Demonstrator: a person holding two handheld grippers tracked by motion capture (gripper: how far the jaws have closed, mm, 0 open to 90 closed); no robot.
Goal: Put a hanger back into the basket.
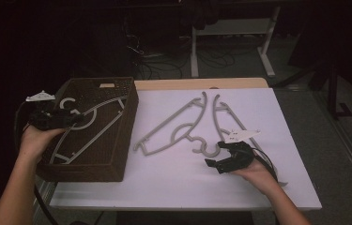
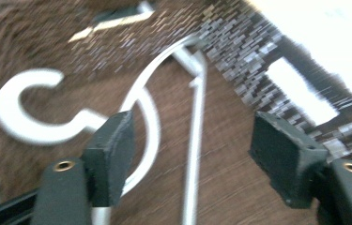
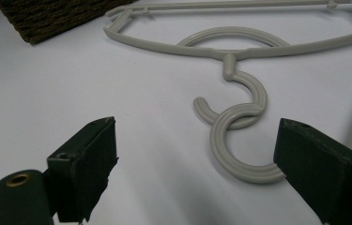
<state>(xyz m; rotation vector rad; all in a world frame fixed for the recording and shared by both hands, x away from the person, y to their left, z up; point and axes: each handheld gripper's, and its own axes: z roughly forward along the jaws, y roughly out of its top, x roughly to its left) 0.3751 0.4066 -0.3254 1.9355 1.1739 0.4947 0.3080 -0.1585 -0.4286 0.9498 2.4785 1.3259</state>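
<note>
A brown woven basket (image 1: 84, 171) stands at the left of the white table (image 1: 173, 187). Inside it lies a pale grey hanger (image 1: 91, 126), hook (image 2: 28, 112) toward the far left corner. My left gripper (image 1: 72, 117) hovers open over the basket's left side, just above that hanger (image 2: 195, 131), with nothing between its jaws. Two more grey hangers (image 1: 173, 126) (image 1: 225, 115) lie on the table with their hooks interlinked (image 3: 239, 117). My right gripper (image 1: 215, 153) is open, low over the table, and its jaws flank the linked hooks (image 1: 206, 149) without touching them.
The basket's corner (image 3: 42, 18) shows at the top left of the right gripper view. Bare white table lies in front of the hangers and to the right. Desk legs and cables (image 1: 197, 56) stand on the dark floor beyond the table.
</note>
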